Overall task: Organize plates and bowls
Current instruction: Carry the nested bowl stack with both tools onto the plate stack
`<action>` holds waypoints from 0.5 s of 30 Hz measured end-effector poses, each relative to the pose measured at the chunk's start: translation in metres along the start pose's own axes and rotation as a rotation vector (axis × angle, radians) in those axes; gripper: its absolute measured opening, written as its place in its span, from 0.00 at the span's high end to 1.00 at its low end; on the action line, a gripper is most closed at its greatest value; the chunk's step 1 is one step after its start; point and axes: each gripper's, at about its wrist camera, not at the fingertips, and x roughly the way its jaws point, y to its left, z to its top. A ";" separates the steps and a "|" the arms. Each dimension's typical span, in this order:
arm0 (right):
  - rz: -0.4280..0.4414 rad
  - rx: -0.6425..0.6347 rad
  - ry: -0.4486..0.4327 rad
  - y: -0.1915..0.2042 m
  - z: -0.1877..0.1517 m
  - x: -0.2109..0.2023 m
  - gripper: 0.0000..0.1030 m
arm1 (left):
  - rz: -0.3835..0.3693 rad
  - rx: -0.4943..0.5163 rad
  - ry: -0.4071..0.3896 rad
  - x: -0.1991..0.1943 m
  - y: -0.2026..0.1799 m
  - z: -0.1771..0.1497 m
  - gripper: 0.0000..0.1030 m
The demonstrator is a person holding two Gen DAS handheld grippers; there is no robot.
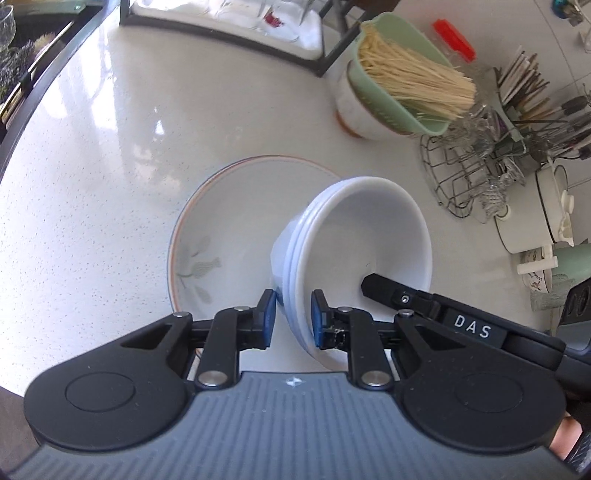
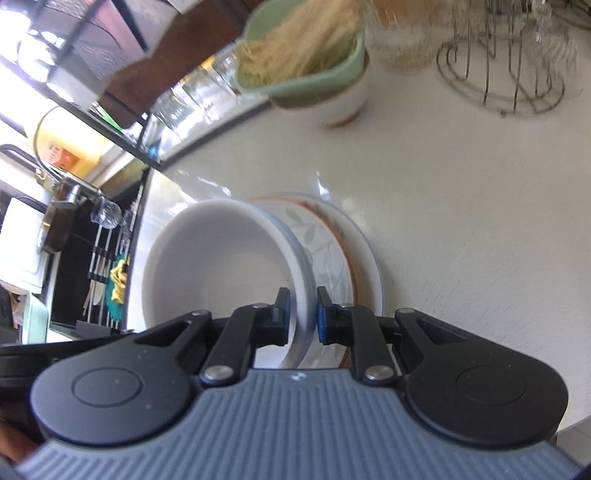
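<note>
A stack of white bowls [image 1: 354, 236] is held tilted over a leaf-patterned plate [image 1: 207, 236] on the white counter. My left gripper [image 1: 293, 319] straddles the near rim of the stack, its blue pads a little apart from the rim. The right gripper's finger [image 1: 391, 293] reaches inside the top bowl. In the right wrist view my right gripper [image 2: 301, 314] is shut on the rim of the white bowl [image 2: 221, 266], with the patterned plate [image 2: 332, 243] behind it.
A green strainer of dry noodles [image 1: 402, 81] sits in a white bowl at the back. A wire rack with glasses [image 1: 472, 173], a utensil holder [image 1: 535, 99], a white pot [image 1: 535, 214] and a black-framed dish rack [image 1: 229, 22] surround it. A sink [image 2: 85, 236] lies left.
</note>
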 end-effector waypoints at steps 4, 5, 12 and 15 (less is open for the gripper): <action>-0.017 -0.020 0.018 0.003 0.006 0.006 0.84 | -0.016 0.008 0.010 0.004 0.005 0.003 0.77; -0.018 -0.030 0.020 0.004 0.007 0.008 0.83 | -0.016 0.003 0.014 0.006 0.006 0.004 0.77; -0.029 -0.030 0.037 0.008 0.010 0.016 0.82 | 0.006 0.026 0.029 0.014 0.009 0.007 0.77; -0.023 -0.037 0.033 0.009 0.009 0.016 0.82 | 0.017 0.035 0.026 0.013 0.009 0.008 0.77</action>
